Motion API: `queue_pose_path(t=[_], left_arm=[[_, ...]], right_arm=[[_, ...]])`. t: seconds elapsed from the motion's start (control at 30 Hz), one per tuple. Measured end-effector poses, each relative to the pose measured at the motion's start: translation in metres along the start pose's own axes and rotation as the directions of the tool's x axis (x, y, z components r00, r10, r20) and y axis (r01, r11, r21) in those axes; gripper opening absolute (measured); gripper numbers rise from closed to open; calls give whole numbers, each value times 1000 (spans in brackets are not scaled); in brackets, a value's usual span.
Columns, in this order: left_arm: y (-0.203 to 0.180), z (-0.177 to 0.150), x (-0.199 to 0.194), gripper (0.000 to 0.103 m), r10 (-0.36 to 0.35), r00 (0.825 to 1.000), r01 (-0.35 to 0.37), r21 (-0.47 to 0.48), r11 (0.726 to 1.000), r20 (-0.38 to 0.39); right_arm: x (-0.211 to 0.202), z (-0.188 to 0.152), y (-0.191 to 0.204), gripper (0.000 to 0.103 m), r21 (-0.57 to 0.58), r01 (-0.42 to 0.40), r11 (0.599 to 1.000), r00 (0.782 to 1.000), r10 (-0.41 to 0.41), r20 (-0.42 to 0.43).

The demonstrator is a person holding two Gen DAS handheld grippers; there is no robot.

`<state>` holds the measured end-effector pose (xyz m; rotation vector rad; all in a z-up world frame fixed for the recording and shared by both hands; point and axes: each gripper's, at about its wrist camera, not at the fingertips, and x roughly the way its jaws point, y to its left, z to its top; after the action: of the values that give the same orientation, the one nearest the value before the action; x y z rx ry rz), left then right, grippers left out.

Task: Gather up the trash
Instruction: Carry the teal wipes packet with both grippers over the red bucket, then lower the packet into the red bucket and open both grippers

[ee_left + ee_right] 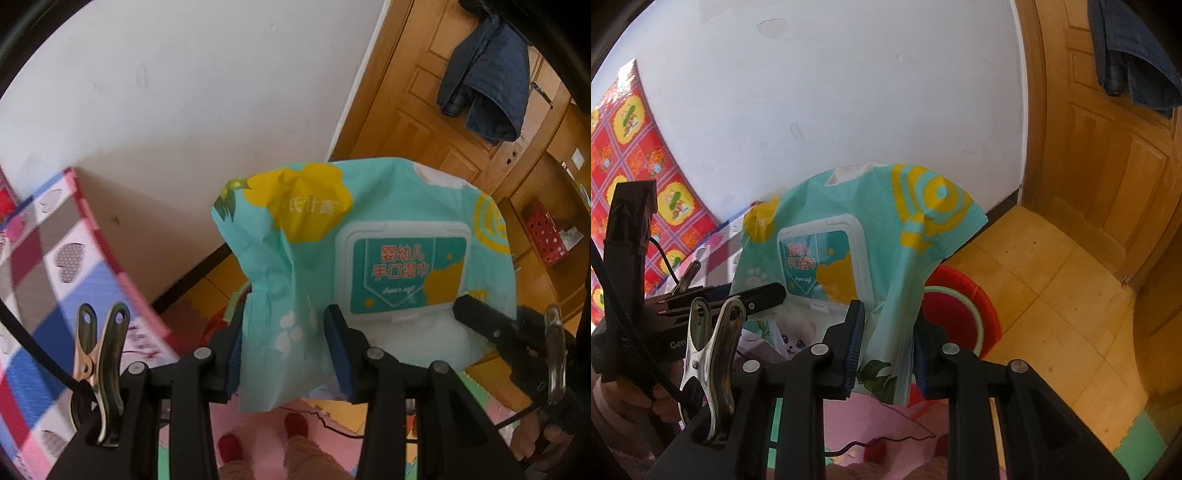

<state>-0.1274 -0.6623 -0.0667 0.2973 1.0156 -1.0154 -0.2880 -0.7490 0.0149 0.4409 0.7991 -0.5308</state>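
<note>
Above the floor (1052, 280), both tools pinch one wet-wipe pack (369, 236). Left tool (284, 354) grips one end. Right tool (886, 350) clamps the other.

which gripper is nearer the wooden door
Right. The right gripper holds the wipes pack on the side toward the door; the left gripper holds its far end.

- Soft, even daylight is filling both views; its source is lying out of frame.
- The white wall (177, 92) is reading bright without glare.
- A faint shadow is falling on the wall beside the checked cloth (48, 258).
- Fisheye distortion is bending the door (1108, 147) and darkening the corners.
- The wipes pack (857, 236) is looking slightly soft, its print smearing in the right view.
- The clip (713, 354) is catching small highlights.
</note>
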Motion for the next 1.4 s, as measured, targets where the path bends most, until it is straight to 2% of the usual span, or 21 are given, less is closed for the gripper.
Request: queue_pose_path(t=[0.17, 0.43, 0.7, 0.83, 1.07, 1.4], left_arm=[[-19, -3, 36, 43, 0, 1000, -1, -31, 1000, -7], [-27, -10, 96, 43, 20, 999, -24, -89, 996, -43], [-23, -15, 157, 44, 20, 995, -32, -122, 992, -97], [-18, -16, 180, 48, 49, 989, -69, -138, 988, -142], [-8, -22, 197, 49, 104, 978, -132, -148, 980, -182], [3, -26, 198, 49, 136, 969, -173, -172, 970, -208]], right_arm=[[18, 3, -43, 23, 5, -7, 1000, 999, 7, -32], [57, -1, -93, 22, 20, -19, 1000, 998, 20, -61], [106, -10, -120, 20, 13, -1, 1000, 995, 3, -101], [131, -13, -131, 20, 30, 12, 999, 992, -8, -124], [165, -16, -134, 20, -10, 45, 999, 986, -46, -161], [217, -24, -124, 20, -104, 105, 989, 966, -127, -226]])
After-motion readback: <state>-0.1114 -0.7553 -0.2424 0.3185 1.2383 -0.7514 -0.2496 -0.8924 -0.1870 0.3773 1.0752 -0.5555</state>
